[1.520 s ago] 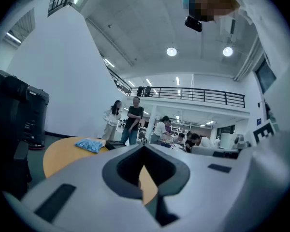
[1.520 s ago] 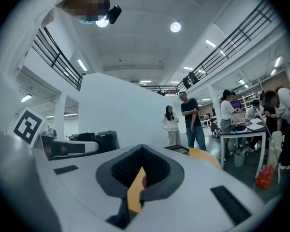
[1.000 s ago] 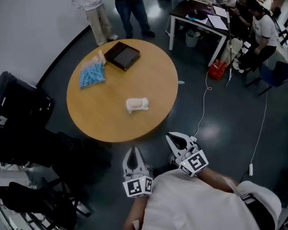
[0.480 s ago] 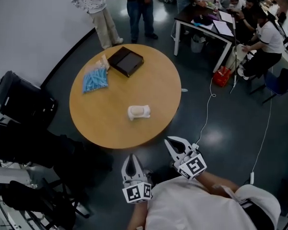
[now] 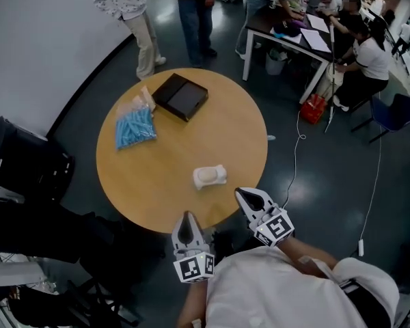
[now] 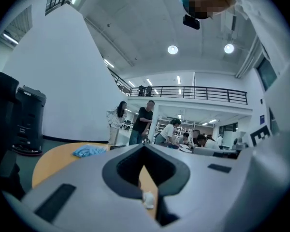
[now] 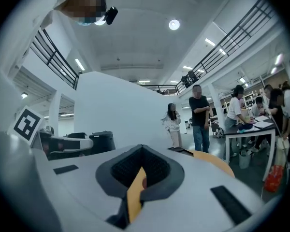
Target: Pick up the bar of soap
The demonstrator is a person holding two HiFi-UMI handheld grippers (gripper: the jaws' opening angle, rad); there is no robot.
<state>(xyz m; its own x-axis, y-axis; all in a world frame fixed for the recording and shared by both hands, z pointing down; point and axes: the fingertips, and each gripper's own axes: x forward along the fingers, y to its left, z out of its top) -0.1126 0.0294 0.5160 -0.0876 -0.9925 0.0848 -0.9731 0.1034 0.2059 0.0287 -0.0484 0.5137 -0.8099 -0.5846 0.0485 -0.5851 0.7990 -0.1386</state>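
**Friend:** When you look down, where is the bar of soap (image 5: 210,176)?

**Me:** It lies on the round wooden table (image 5: 157,183), on the side close to me. It is white and lies all by itself.

**Friend:** Are you holding it?

**Me:** No. My left gripper (image 5: 186,216) is pinched closed with nothing in it. Its tips point at the table's near edge. My right gripper (image 5: 240,193) is pinched closed and holds nothing too. It sits just beside the table's edge, a bit to the right of the soap.

**Friend:** Do they touch the soap?

**Me:** No, both are apart from it. In the left gripper view the soap is a small white lump, seen through the thin slit under the closed tips.

**Friend:** What else is on the table?

**Me:** A clear bag of blue things (image 5: 133,127) and a flat black box (image 5: 181,96). They are near each other on the far side, well apart from the soap.

**Friend:** Is anyone around?

**Me:** A person in light clothes (image 5: 133,12) and a person in dark clothes (image 5: 195,9) stand past the table. More people are at a desk (image 5: 297,36) on the right.
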